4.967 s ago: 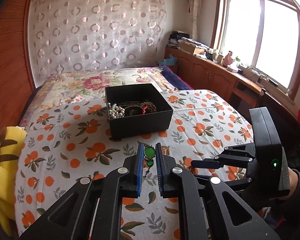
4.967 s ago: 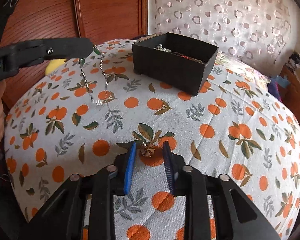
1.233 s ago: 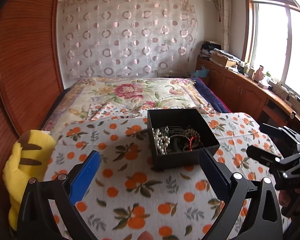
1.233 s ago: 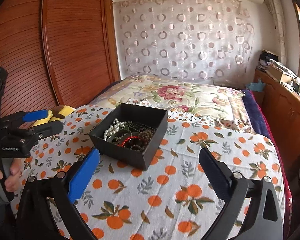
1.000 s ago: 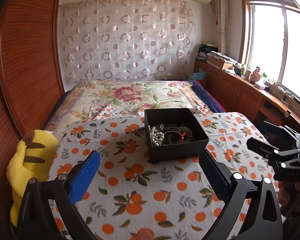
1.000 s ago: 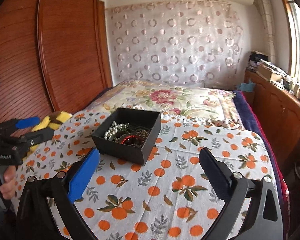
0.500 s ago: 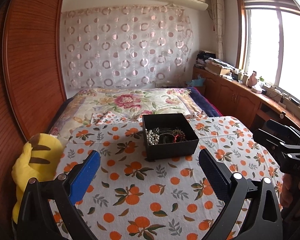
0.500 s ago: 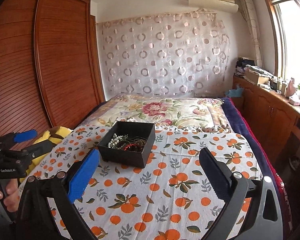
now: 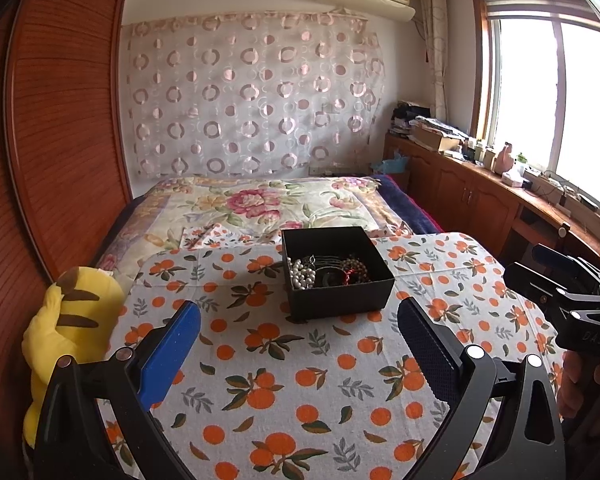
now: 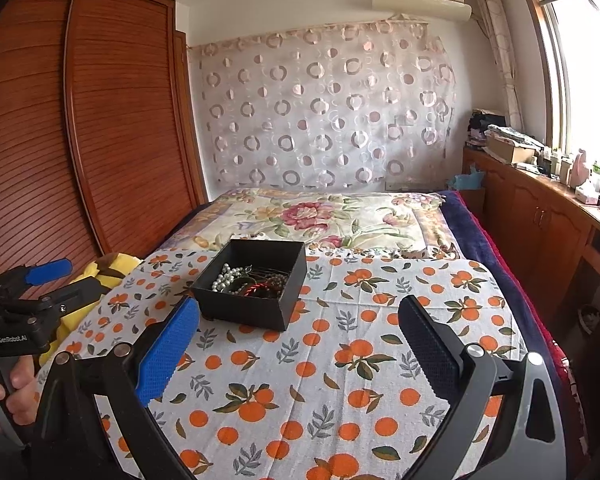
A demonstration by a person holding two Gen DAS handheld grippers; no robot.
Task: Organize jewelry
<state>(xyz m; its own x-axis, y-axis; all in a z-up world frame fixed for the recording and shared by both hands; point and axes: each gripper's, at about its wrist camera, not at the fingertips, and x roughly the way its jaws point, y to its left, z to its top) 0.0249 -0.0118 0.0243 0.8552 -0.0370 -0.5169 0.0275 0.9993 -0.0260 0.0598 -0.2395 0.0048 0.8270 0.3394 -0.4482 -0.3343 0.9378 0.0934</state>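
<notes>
left gripper [image 9: 299, 354]: jaws spread wide, nothing held, raised above the orange-print cloth [image 9: 320, 392]
right gripper [image 10: 299, 350]: jaws spread wide, nothing held, also raised above the cloth
black box [image 9: 334, 270]: set on the cloth, ahead of both grippers, lid off
jewelry [image 9: 328, 271]: piled inside the box; white pearl strand [image 9: 302, 274] at its left side, dark beads and a red piece beside it
yellow plush [image 9: 66, 334]: seen at the cloth's left edge

My left hand-held gripper [image 9: 298, 346] hangs spread wide above the orange-print cloth [image 9: 300, 380]; beyond it I see the black box [image 9: 336, 280] holding pearls [image 9: 302, 274] and beads; the right hand-held gripper [image 9: 556, 280] shows at the edge; a yellow plush [image 9: 70, 320] lies left.
</notes>
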